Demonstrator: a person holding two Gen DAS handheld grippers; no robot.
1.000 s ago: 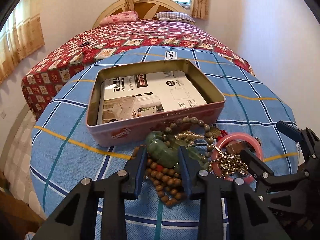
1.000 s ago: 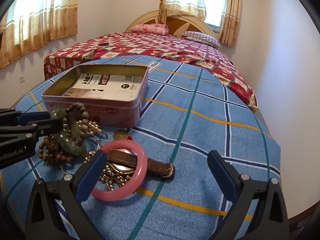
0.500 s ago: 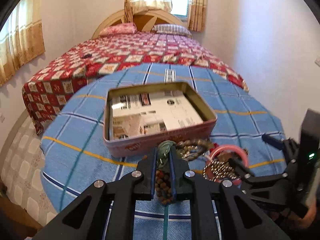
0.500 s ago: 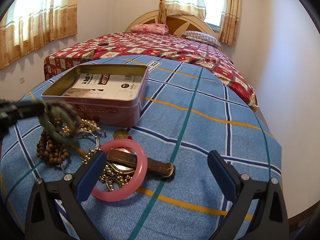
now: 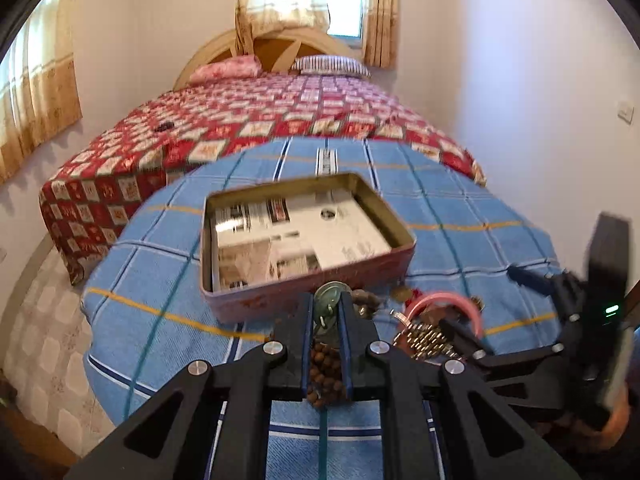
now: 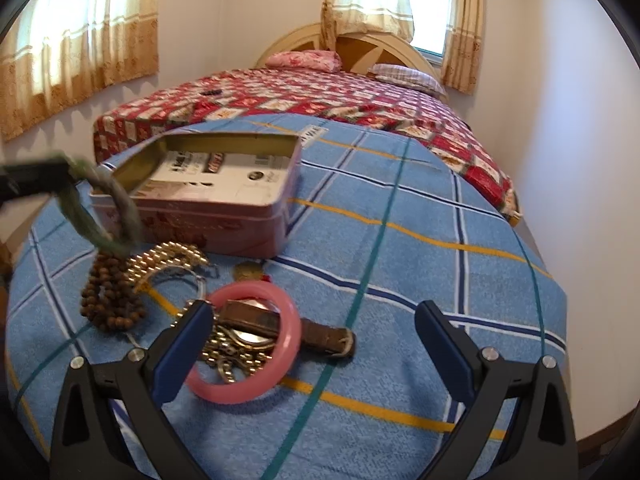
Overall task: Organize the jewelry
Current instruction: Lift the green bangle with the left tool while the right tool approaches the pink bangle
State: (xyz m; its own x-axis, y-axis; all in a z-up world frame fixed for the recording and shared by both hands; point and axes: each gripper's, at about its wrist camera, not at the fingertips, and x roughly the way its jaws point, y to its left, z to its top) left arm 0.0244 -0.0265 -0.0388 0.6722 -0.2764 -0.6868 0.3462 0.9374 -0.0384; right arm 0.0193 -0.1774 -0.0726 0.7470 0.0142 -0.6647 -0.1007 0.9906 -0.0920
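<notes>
My left gripper (image 5: 326, 304) is shut on a green jade bangle (image 5: 329, 300) and holds it above the table, just in front of the open pink tin (image 5: 256, 300). In the right wrist view the bangle (image 6: 100, 216) hangs blurred beside the tin (image 6: 224, 220). A pile of jewelry lies on the blue checked cloth: brown wooden beads (image 6: 108, 300), a gold bead bracelet (image 6: 164, 260), a pink bangle (image 6: 256, 340), a watch with brown strap (image 6: 328, 336). My right gripper (image 6: 316, 344) is open, low over the pink bangle and watch.
The tin holds a printed paper sheet (image 5: 296, 236). The round table (image 6: 440, 220) stands against a bed with a red patterned cover (image 5: 260, 120). A white wall is close on the right.
My left gripper closed on the green bangle and lifted it off the wooden beads, rising and pulling back. The right gripper stayed open and shifted slightly.
</notes>
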